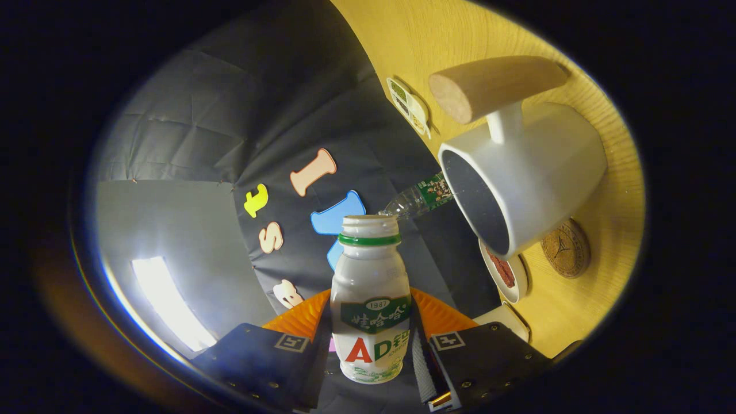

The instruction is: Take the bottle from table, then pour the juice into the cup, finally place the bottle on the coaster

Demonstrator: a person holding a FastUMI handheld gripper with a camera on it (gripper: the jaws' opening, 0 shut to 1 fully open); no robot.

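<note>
A: What is the gripper point(371, 359) doing?

B: Its two fingers are pressing on either side of one small bottle point(371, 299), gripping it around the lower body by the label. The bottle is standing straight out ahead between them, its open mouth pointing away, with a green ring under the rim. The cap is off.

A: Is anything sitting in it?

B: The body is looking milky, but I cannot tell how full it is.

A: And the cup?

B: One white cup point(523, 175) is showing just beyond the bottle's mouth and off to one side, its opening facing the bottle. The inside is looking dark; I cannot tell whether any juice is sitting in it. A round wooden handle point(497, 85) is sticking out from its wall on a white stem.

A: Where is the coaster?

B: One round brown coaster point(566, 248) is lying on the yellow wooden table point(575, 310), just beside the cup's base, with nothing standing on it.

A: Anything else near the cup?

B: One small white dish point(507, 270) holding something reddish is peeking out by the cup's rim. One clear plastic bottle point(418, 198) with a green label is showing behind the rim, its contents impossible to judge. One flat pale packet point(409, 106) is lying farther along the table past the handle.
</note>
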